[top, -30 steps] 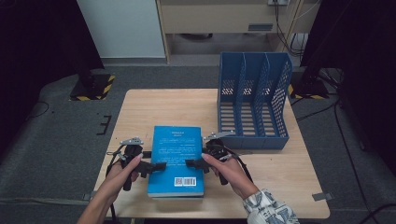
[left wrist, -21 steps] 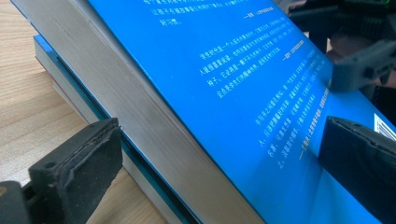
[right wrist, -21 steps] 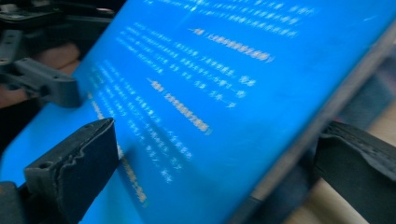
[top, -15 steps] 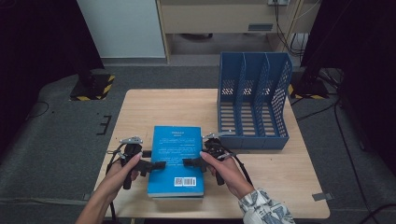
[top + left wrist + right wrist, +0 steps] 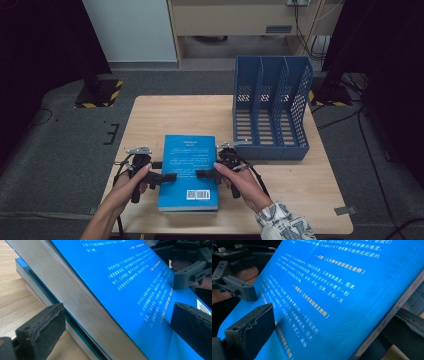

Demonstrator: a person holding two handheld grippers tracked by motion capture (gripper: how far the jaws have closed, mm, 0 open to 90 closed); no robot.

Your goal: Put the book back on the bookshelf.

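**Two grippers on one blue book**

On the left side of the table [image 5: 150,115], the left gripper [image 5: 169,177] comes in at the book's left long edge. From the left gripper view its jaws stand wide around that edge: one pad [image 5: 42,327] low by the page block, near the wood, the other pad [image 5: 192,327] over the blue cover. Between them runs the grey fore-edge of the top blue book [image 5: 189,170], tilted up off a second book [image 5: 37,287] that lies flat beneath it. Whether the pads actually press the book, I cannot tell.

Across the cover, the right gripper [image 5: 202,174] meets the book's right edge. In the right gripper view one jaw lies over the printed back cover, the other sits under the book's edge, so the book is between them; a firm pinch cannot be confirmed.

The book sits at the table's near middle, barcode toward the person. Just right of it, beyond the right hand [image 5: 245,182], stands the blue file rack [image 5: 272,107], slots upright.
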